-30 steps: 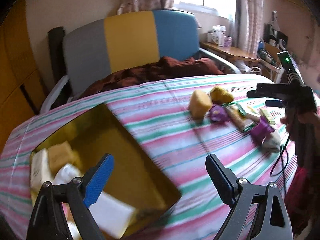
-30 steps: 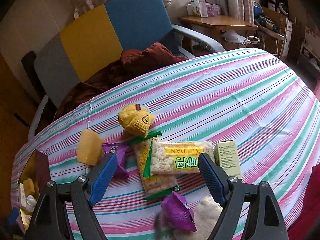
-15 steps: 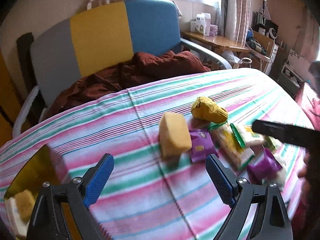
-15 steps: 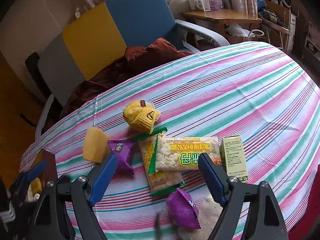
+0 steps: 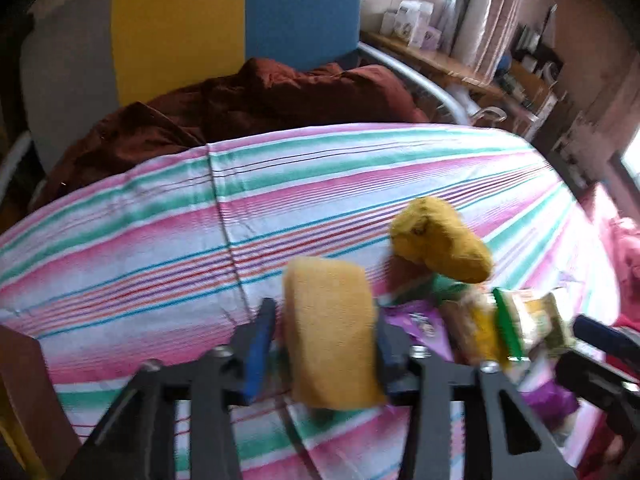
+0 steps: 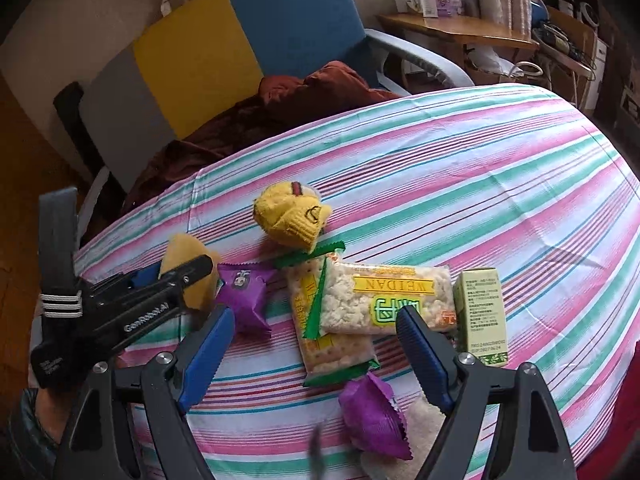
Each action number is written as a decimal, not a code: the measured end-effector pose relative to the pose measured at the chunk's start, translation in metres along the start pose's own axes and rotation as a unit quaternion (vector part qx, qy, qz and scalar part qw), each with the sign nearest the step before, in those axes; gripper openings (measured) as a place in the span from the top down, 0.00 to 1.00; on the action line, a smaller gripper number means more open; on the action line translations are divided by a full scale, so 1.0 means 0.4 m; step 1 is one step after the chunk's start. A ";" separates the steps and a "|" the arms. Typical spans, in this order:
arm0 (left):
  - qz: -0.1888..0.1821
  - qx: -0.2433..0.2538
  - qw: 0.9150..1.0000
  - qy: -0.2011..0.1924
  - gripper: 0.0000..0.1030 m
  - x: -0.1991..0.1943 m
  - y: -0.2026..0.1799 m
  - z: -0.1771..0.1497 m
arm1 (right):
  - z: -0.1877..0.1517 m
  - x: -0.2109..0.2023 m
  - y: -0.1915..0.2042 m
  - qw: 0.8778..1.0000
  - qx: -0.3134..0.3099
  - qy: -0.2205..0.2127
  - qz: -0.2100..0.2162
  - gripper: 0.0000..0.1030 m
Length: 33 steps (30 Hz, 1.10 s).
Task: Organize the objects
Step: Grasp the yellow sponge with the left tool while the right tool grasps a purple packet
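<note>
Between the left gripper's (image 5: 324, 332) fingers: yellow sponge (image 5: 330, 332), newly reached, jaws narrowed around it, grip unconfirmed, ready for lifting. Right gripper (image 6: 312, 344): open, empty. Twelve o'clock beyond: purple packet (image 6: 244, 296), yellow knit hat (image 6: 292, 216).

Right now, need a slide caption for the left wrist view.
Left gripper closing around a yellow sponge on the striped tablecloth, yellow knit hat and snack packets beyond.

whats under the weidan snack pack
The WEIDAN snack pack lies on top of a green-edged cracker packet, itself on the striped tablecloth. The part of the crackers beneath the pack is hidden.
</note>
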<state>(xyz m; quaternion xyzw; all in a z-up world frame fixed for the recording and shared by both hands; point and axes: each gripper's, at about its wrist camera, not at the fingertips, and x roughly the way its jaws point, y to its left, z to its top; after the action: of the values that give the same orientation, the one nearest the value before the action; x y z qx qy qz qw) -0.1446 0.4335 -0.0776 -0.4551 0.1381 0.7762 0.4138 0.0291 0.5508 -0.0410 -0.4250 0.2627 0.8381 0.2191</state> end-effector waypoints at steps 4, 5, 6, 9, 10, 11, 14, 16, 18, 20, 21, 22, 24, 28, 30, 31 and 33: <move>0.001 0.012 1.000 -0.006 0.65 -0.041 -0.003 -0.039 | -0.005 0.011 0.026 1.000 -0.024 0.004 0.013 0.18; 0.000 0.010 1.000 -0.009 0.65 -0.059 -0.001 -0.056 | -0.005 0.015 0.032 0.999 -0.028 0.005 0.016 0.20; -0.001 0.010 1.000 -0.011 0.65 -0.072 0.001 -0.066 | -0.005 0.019 0.041 0.999 -0.035 0.007 0.019 0.21; -0.009 0.007 1.000 -0.026 0.65 -0.138 0.010 -0.108 | 0.000 0.039 0.070 0.998 -0.046 0.019 0.030 0.23; -0.011 0.007 0.999 -0.030 0.65 -0.152 0.014 -0.115 | 0.003 0.049 0.082 0.998 -0.051 0.026 0.035 0.24; -0.012 0.007 0.999 -0.036 0.65 -0.179 0.017 -0.130 | 0.006 0.056 0.091 0.997 -0.055 0.030 0.037 0.24; -0.020 -0.002 0.999 -0.048 0.65 -0.235 0.031 -0.161 | 0.011 0.089 0.120 0.996 -0.067 0.045 0.045 0.25; -0.023 -0.009 0.998 -0.052 0.65 -0.266 0.042 -0.183 | 0.014 0.115 0.134 0.995 -0.072 0.056 0.039 0.25; -0.026 -0.021 0.998 -0.055 0.65 -0.291 0.056 -0.208 | 0.014 0.134 0.143 0.994 -0.077 0.062 0.034 0.28; -0.031 -0.036 0.997 -0.054 0.65 -0.314 0.071 -0.234 | 0.019 0.158 0.149 0.994 -0.081 0.071 0.029 0.30; -0.032 -0.044 0.997 -0.054 0.65 -0.323 0.076 -0.246 | 0.020 0.169 0.146 0.994 -0.077 0.076 0.028 0.31; -0.034 -0.048 0.997 -0.053 0.65 -0.329 0.078 -0.256 | 0.019 0.175 0.141 0.994 -0.072 0.081 0.032 0.32; -0.038 -0.056 0.996 -0.051 0.65 -0.342 0.084 -0.277 | 0.025 0.191 0.135 0.993 -0.067 0.086 0.042 0.33; -0.042 -0.066 0.996 -0.050 0.64 -0.368 0.087 -0.307 | 0.033 0.213 0.131 0.994 -0.075 0.080 0.030 0.39; -0.042 -0.066 0.996 -0.051 0.64 -0.384 0.085 -0.319 | 0.028 0.216 0.136 0.993 -0.087 0.080 0.024 0.54; -0.042 -0.066 0.996 -0.053 0.64 -0.390 0.084 -0.324 | 0.025 0.216 0.136 0.993 -0.087 0.082 0.026 0.59; -0.042 -0.066 0.995 -0.056 0.64 -0.407 0.086 -0.336 | 0.022 0.206 0.142 0.992 -0.094 0.079 0.037 0.59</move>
<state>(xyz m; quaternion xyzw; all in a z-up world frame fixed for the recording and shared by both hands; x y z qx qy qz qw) -0.0519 0.2488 -0.0231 -0.4430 0.0437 0.7899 0.4219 -0.0543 0.5249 -0.0902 -0.4989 0.2148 0.8302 0.1253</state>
